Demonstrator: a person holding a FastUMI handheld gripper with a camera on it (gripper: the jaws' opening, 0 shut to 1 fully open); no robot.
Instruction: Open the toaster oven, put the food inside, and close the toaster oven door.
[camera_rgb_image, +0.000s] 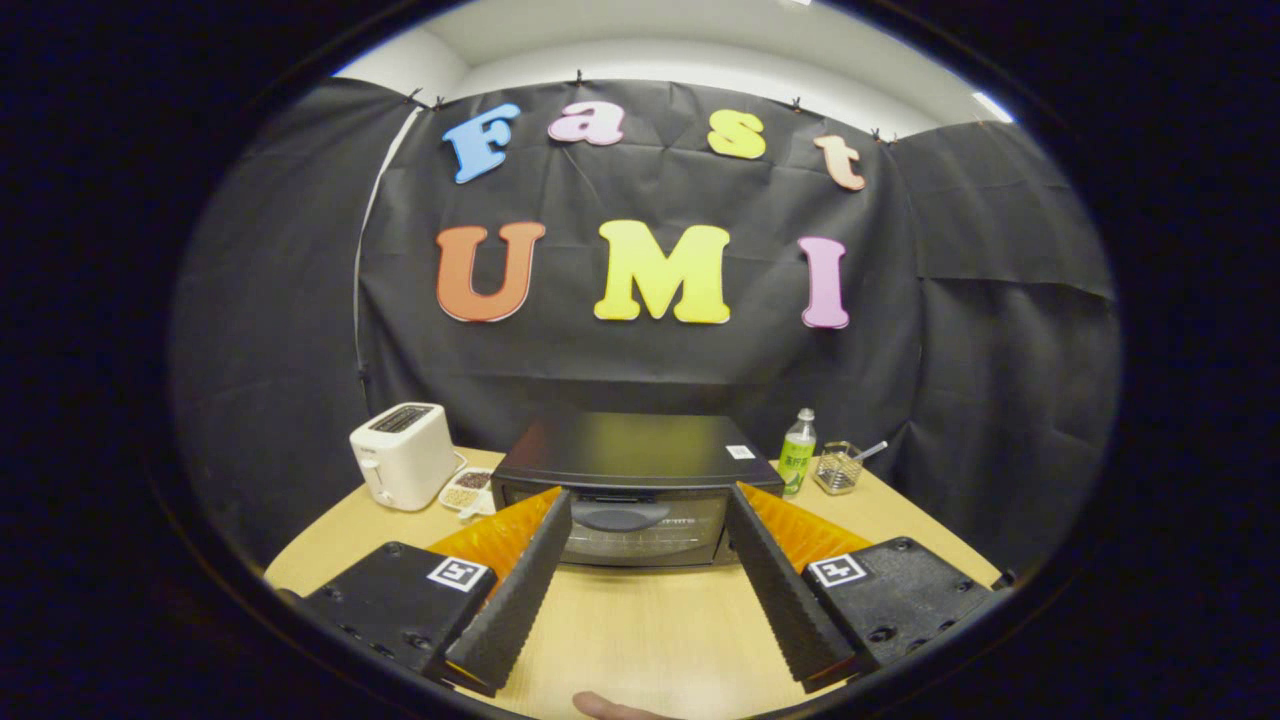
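Gripper (648, 500): fingers spread wide, empty, above the wooden table (640, 620).
Toaster oven (636, 490): straight ahead beyond the fingertips, door shut, handle (620, 517) running crosswise between them.

- The toaster oven (634, 490) sits on the worktop (640, 620), just ahead of the spread claw (648, 505), its door shut
- A pop-up toaster (402, 455) stands to its left; a small dish (468, 490) lies between them
- To its right stands a bottle (797, 453); right of that, a glass container (838, 468)
- A fingertip (610, 708) rests at the worktop's near edge
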